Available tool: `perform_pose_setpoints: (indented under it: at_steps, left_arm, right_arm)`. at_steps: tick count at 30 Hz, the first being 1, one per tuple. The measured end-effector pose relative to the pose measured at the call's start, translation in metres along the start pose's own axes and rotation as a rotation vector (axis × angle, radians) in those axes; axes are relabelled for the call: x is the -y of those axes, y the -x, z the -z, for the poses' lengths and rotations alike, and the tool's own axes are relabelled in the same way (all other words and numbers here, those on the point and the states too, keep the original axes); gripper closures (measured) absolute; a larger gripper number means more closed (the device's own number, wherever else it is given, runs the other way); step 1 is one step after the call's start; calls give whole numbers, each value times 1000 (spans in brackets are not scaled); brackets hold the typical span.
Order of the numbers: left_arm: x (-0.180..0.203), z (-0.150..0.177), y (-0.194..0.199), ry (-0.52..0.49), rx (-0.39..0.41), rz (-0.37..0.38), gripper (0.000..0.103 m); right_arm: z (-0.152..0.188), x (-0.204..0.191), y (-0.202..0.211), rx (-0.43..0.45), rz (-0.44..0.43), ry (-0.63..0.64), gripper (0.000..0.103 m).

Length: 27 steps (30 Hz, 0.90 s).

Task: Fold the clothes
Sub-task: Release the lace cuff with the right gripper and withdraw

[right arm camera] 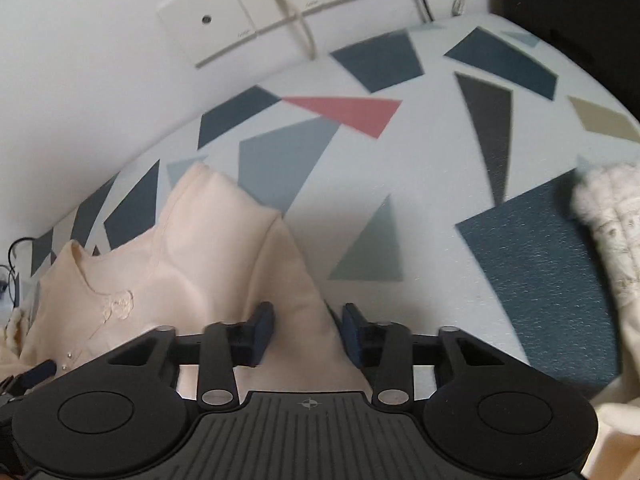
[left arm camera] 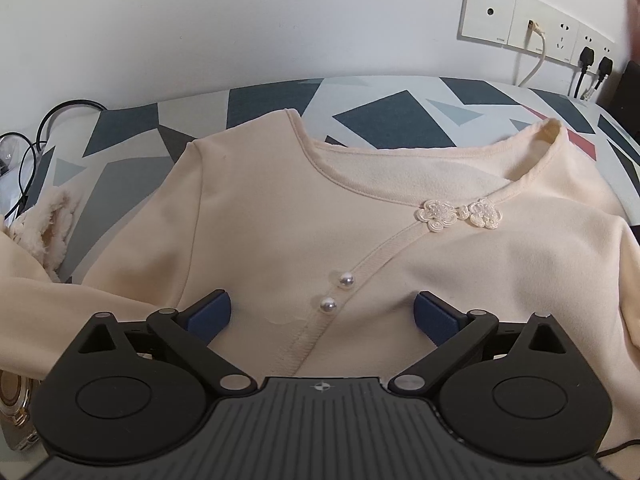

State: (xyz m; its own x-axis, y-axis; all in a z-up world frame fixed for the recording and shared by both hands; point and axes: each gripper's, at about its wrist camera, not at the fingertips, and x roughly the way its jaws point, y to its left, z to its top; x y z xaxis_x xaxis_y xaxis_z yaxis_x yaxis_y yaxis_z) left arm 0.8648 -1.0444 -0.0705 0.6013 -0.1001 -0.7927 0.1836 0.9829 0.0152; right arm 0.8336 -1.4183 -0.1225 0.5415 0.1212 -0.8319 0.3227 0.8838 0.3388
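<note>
A cream long-sleeved top [left arm camera: 280, 220] lies face up on the patterned tablecloth [left arm camera: 380, 116], neckline towards the wall. It has a flower-knot clasp [left arm camera: 460, 216] and two pearl buttons [left arm camera: 346, 280]. My left gripper [left arm camera: 322, 312] is open wide just over the chest, with the pearls between its blue pads. In the right wrist view the top [right arm camera: 208, 248] fills the lower left. My right gripper [right arm camera: 308, 332] is over its shoulder edge, jaws a little apart, with cloth showing in the gap between the pads. A fluffy cuff [right arm camera: 612, 220] lies at the right.
Wall sockets [left arm camera: 520, 20] with plugs and a white cable sit behind the table. Black cables [left arm camera: 24, 160] and small items crowd the left edge, beside the other fluffy cuff [left arm camera: 48, 232]. Bare tablecloth [right arm camera: 400, 160] stretches right of the top. A dark object [right arm camera: 580, 20] stands far right.
</note>
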Motion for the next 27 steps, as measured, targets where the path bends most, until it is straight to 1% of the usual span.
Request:
perform_pose_setpoints:
  at_steps: [1,3,4,6,7,9,10,11,13,14,15,16,17,18,19,22,23,25,27]
  left_arm:
    - [0,0,0,4,2,-2,0]
    - [1,0,-1,9,2,-6,0]
    - [1,0,-1,12,1,-9,0]
    - [2,-1,-2,15,0,-12,0]
    - [2,-1,-2,16,0,-13,0]
    - [3,-1,-3,15,2,-13,0]
    - [4,-1,-3,16,2,-14,0]
    - [4,-1,-3,17,3,-14,0]
    - [3,-1,-3,16,4,-12,0]
    - [3,0,-3,16,5,-11,0]
    - [2,-1,-3,16,5,-9,0]
    - [1,-1,-3,17,3,-8,0]
    - [1,-1,-3,18,1,-7,0]
    - [1,-1,-3,18,1,-7,0]
    - [1,-1,-2,18,3,-8,0]
    - [2,0,-2,18,7,-10,0]
    - [2,0,-2,18,7,-10,0]
    - [1,-1,-3,16,7,-8,0]
    - [1,-2,-4,13,8,-6,0]
  right_arm:
    - [-1,-3,-2,3,14,31,93]
    - [0,-7,-3,19,35,79,98]
    - [1,-9,-1,39,51,99,99]
    - [-6,-11,4,135,132,153,100]
    - [-12,-12,7,197,174,189,101]
    - [-30,-16,11,284,235,244,101]
    - [-37,-18,5,289,248,271,101]
    - [-42,-19,-4,265,255,288,101]
    - [-48,-16,-27,185,270,296,100]
    - [-49,-14,-34,171,276,294,98]
    - [-48,-14,-35,185,293,297,85]
    - [-48,-17,-33,207,311,300,75]
    - [-47,-21,-29,238,311,299,61]
    - [-45,-26,-22,280,293,300,61]
    - [-44,-32,-17,307,256,313,61]
    - [-43,-52,-19,286,140,386,62]
    - [-43,-58,-25,258,116,409,62]
    - [-44,-69,-41,207,96,434,62]
    - [-47,-76,-59,182,120,433,61]
